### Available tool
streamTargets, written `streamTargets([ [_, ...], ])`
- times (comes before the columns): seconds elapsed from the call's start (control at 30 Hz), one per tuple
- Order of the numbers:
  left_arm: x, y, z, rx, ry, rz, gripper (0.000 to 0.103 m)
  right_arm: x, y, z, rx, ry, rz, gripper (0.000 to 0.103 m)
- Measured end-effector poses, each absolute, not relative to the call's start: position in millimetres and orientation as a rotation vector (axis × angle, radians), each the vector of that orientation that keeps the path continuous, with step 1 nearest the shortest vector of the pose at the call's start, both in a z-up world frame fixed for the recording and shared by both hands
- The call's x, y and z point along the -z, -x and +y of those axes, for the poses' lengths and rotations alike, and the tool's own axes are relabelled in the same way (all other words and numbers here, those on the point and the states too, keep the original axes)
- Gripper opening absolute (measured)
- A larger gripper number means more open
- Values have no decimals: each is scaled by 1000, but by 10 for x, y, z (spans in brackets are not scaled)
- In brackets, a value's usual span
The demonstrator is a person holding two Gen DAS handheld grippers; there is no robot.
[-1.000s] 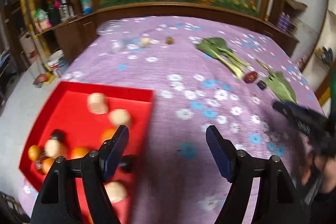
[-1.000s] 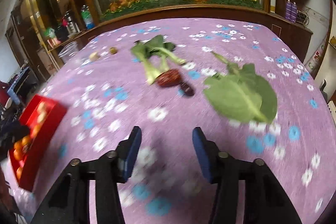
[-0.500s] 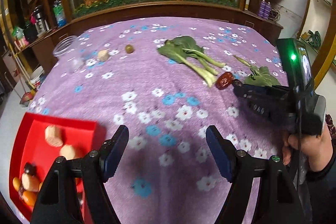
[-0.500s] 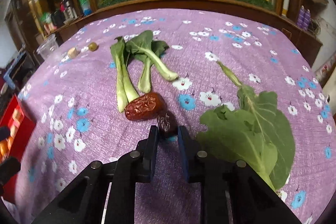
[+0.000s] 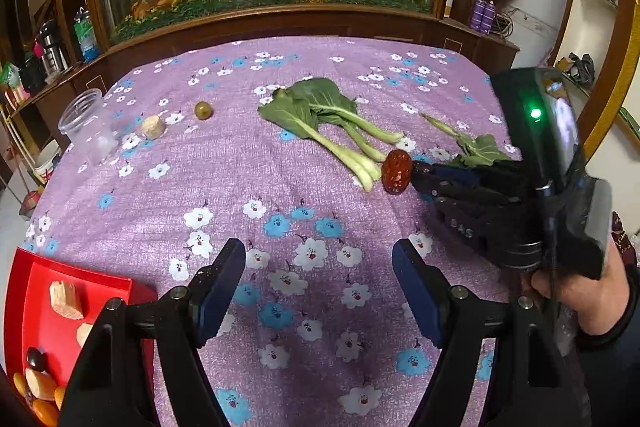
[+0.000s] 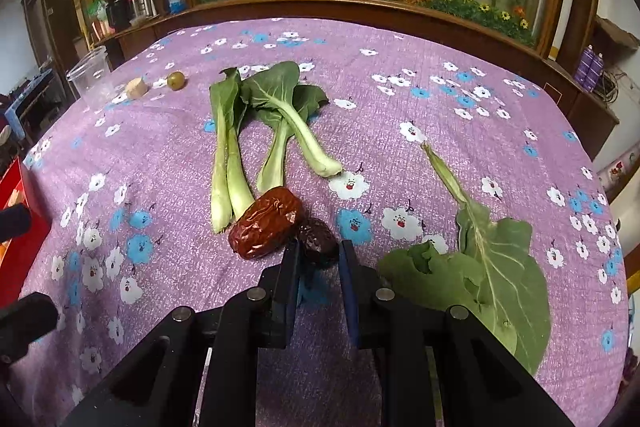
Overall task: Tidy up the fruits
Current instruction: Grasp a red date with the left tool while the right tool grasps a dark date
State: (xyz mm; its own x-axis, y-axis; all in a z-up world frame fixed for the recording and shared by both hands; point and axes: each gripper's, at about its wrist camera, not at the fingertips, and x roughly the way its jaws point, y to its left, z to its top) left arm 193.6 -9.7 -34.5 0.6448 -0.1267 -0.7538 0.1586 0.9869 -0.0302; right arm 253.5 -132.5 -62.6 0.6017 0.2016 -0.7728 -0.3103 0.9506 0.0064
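My right gripper (image 6: 319, 255) is shut on a small dark dried fruit (image 6: 318, 241) lying on the purple flowered cloth, right beside a larger red date (image 6: 266, 228). The date also shows in the left wrist view (image 5: 397, 171) with the right gripper (image 5: 424, 173) at it. My left gripper (image 5: 319, 281) is open and empty above the cloth. A red tray (image 5: 48, 303) with several fruits sits at the lower left. A green round fruit (image 6: 175, 80) and a pale chunk (image 6: 137, 87) lie far left.
Bok choy stalks (image 6: 240, 147) lie just behind the date; a single big leaf (image 6: 492, 267) lies to the right. A clear plastic cup (image 6: 90, 75) stands at the far left edge. A wooden ledge and fish tank back the table.
My right gripper moved in on the dark fruit and closed on it. My left gripper swung right, away from the red tray, which slid to the frame's lower left corner.
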Motion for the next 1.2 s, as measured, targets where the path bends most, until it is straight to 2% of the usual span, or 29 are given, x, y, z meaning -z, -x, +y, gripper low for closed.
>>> streamTargets([
  [0.23,398,-2062,-188,204,-25,855,75,638,-2588,-1288,-328,160,866,24],
  [0.4,434,-2175,-237,240,7,839,75,650,-2613,-1393,-356,91,876,20],
  [0.77,622,-2648,-778,325,-9,824,74,451,-2081,-1956,-250,-100,775,20],
  [0.83,687,-2735,-860,313,-30,840,55,400,-2014,-2082,-233,-148,745,20],
  [0.87,734,-2779,-904,326,-42,859,37,379,-2002,-2132,-227,-164,730,20],
  [0.9,793,-2823,-949,318,-76,877,26,367,-2001,-2178,-221,-183,718,20],
  [1.2,781,-2686,-910,331,-79,869,25,406,-1980,-2155,-278,-178,717,20],
])
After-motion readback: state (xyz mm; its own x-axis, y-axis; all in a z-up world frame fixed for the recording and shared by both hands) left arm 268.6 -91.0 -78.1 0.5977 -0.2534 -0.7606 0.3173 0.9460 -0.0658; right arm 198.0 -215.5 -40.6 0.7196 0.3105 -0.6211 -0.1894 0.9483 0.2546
